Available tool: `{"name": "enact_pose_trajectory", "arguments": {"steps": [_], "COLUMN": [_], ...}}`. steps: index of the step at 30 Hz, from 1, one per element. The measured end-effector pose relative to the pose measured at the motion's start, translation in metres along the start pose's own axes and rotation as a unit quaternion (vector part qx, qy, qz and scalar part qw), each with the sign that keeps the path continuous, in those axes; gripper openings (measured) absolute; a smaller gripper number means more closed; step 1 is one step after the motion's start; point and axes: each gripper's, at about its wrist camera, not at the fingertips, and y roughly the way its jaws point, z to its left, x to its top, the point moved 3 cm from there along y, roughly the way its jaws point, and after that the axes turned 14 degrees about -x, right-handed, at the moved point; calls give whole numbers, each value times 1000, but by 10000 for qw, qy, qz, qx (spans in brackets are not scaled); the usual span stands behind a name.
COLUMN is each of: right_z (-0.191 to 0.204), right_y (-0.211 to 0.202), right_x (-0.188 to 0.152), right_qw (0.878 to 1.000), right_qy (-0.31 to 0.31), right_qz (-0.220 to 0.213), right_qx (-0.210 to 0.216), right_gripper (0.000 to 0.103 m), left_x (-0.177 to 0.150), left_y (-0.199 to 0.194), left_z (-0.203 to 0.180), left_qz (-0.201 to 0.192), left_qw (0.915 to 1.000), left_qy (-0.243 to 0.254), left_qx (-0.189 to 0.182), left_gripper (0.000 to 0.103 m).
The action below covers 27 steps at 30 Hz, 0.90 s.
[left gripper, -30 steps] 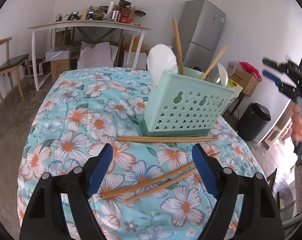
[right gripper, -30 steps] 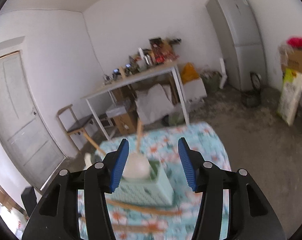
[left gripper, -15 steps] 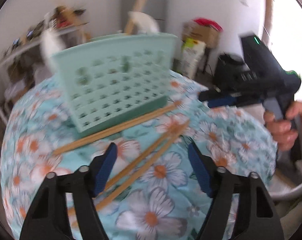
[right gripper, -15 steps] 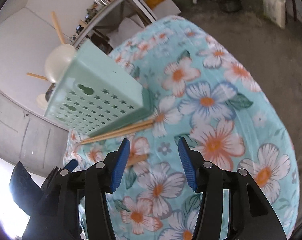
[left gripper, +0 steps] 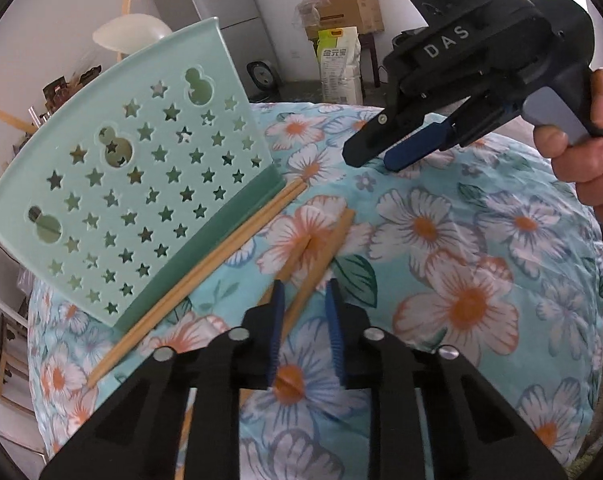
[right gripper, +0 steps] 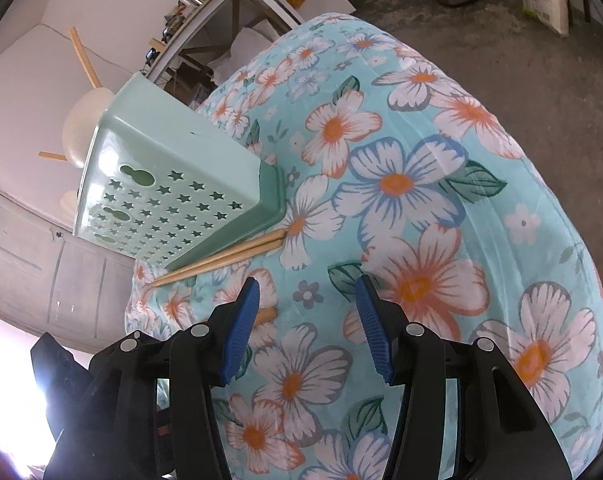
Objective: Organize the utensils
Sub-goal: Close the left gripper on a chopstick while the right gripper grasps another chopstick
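Note:
A mint-green perforated utensil basket (left gripper: 141, 208) stands on the floral tablecloth (left gripper: 461, 248) and holds a white spoon (left gripper: 131, 36) and wooden chopsticks. One pair of chopsticks (left gripper: 221, 256) lies along its base. A second pair (left gripper: 321, 248) lies in front, and my left gripper (left gripper: 303, 312) has its jaws narrowed around the near ends of this pair. My right gripper (right gripper: 305, 320) is open and empty just above the cloth; it also shows in the left wrist view (left gripper: 401, 148). The basket (right gripper: 161, 172) and chopsticks (right gripper: 225, 256) show in the right wrist view.
A grey fridge (left gripper: 221, 12), boxes (left gripper: 349, 12) and a bag stand on the floor behind. A cluttered white work table (right gripper: 229, 4) is beyond the far edge of the cloth. The cloth's edge drops off to the right.
My left gripper has moved in low over the front pair of chopsticks and its jaws have narrowed around them. My right gripper has come down close to the cloth, staying open.

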Motion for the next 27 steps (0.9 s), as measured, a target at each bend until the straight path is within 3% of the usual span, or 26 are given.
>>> {"name": "enact_pose_trajectory", "arguments": {"steps": [7, 14, 22, 27], "right_z": [-3, -12, -3, 12], "right_y": [-2, -14, -13, 11], "right_x": [1, 3, -8, -22], "right_qw": [9999, 9986, 9900, 9708], "right_qy": [83, 403, 790, 1282], "right_qz": [3, -24, 315, 970], "right_qx": [66, 343, 1126, 1781], "right_gripper": [49, 49, 47, 45], "left_x": [7, 19, 18, 5], "left_y": [8, -16, -58, -84], "left_z": [-6, 1, 19, 26], "left_qz": [26, -399, -984, -1267], "left_qw": [9998, 9988, 9898, 9806], "left_qy": [179, -249, -1033, -1492], "left_qx": [115, 154, 7, -125], "left_gripper": [12, 7, 6, 6]}}
